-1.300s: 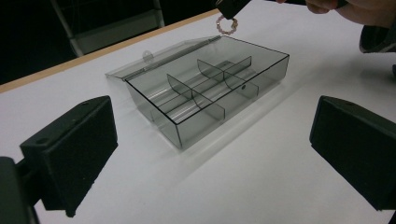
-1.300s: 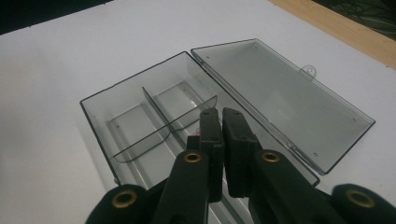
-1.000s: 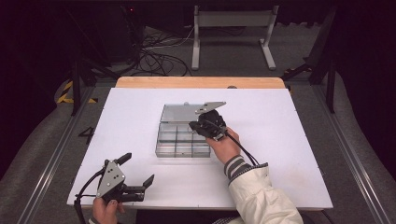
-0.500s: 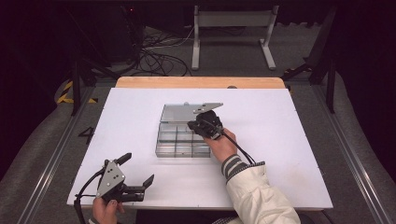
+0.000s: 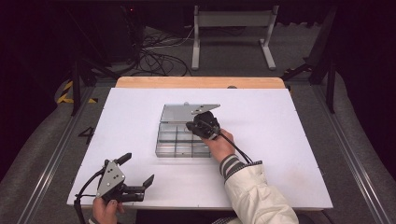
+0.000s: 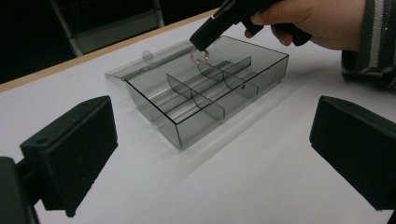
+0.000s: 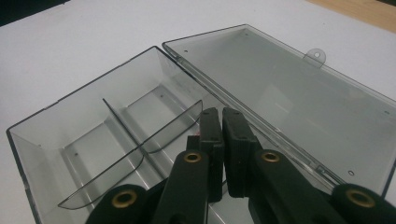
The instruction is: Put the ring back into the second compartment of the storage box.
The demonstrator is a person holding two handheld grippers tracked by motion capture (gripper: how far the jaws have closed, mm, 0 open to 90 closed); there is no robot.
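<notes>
Smoky clear plastic box (image 5: 180, 137) is sitting mid-table, lid (image 7: 289, 88) lying open on its far side. I'm holding the right gripper (image 7: 223, 133) pressed together over a far compartment, pinching a small ring (image 6: 200, 56). I'm resting the left gripper (image 5: 135, 173) spread wide at the near-left.

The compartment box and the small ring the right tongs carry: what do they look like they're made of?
The compartment box looks like smoky clear hard plastic: the table shows through its glossy walls, dividers and open lid. The small ring, held by the right tongs above a back compartment, looks thin, pale and see-through, perhaps plastic or rubber; it is too small to tell.
</notes>
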